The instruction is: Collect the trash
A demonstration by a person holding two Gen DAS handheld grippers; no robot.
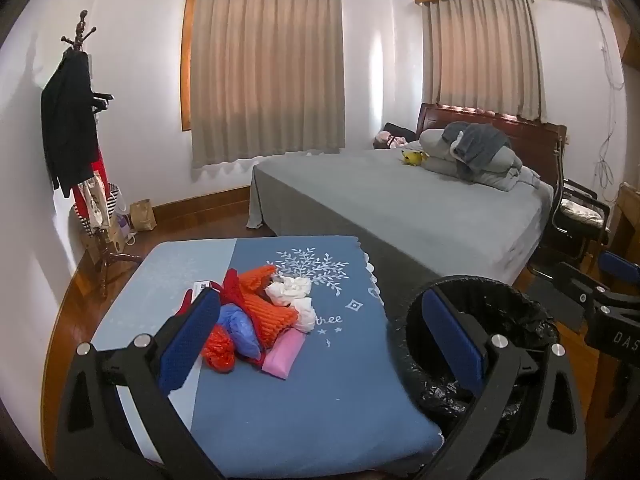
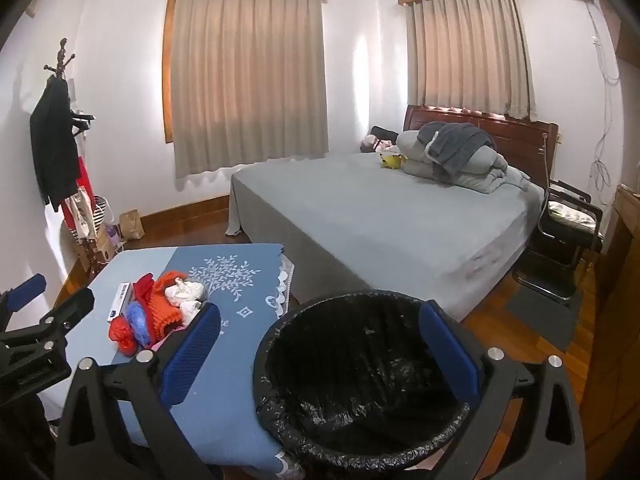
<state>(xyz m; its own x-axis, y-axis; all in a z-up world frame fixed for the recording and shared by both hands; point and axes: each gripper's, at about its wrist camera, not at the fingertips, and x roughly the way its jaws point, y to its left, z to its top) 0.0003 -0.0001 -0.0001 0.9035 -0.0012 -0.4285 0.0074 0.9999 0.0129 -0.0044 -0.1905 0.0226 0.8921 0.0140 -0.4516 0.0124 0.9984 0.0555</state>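
Both my tools spread wide, nothing pinched: left tool (image 1: 320, 340) over trash pile (image 1: 260, 316) on surface (image 1: 312, 400); right tool (image 2: 320, 344) over black-lined bin (image 2: 360, 364).

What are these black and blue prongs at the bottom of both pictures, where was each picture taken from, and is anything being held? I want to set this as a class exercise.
The prongs are the two fingers of hand-held grippers; a person carries one in each hand. Each picture comes from a wide-angle camera on one gripper, looking forward along its fingers. One view shows the left gripper, the other the right gripper. Both are open and hold nothing.

Ahead stands a small table under a blue cloth. On it lies a trash pile: orange foam netting, red and blue bags, white crumpled paper, a pink packet and a small box. Beside the table is a bin lined with a black bag, which looks empty. Behind is a bed.
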